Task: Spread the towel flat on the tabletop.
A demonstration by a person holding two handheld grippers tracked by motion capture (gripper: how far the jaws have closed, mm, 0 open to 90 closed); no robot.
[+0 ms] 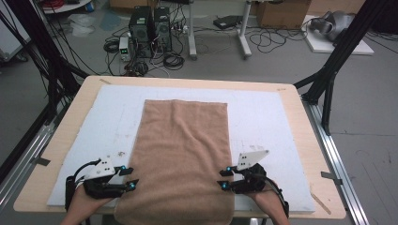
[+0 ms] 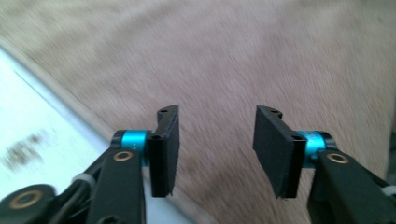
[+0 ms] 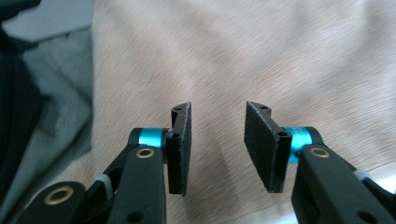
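Observation:
A brown towel (image 1: 183,154) lies flat and lengthwise on a white mat (image 1: 263,117), and its near end hangs over the table's front edge. My left gripper (image 1: 132,178) sits at the towel's left edge near the front, pointing inward. In the left gripper view its jaws (image 2: 215,140) stand apart over the towel (image 2: 233,56) with nothing between them. My right gripper (image 1: 224,178) mirrors it at the towel's right edge. Its jaws (image 3: 218,140) are also apart above the towel (image 3: 257,56) and hold nothing.
The mat covers most of a wooden table (image 1: 305,140). Black frame legs (image 1: 335,61) rise at both sides. Computer towers (image 1: 150,30) and cables lie on the floor beyond the far edge. The mat (image 2: 37,135) shows beside the towel's edge.

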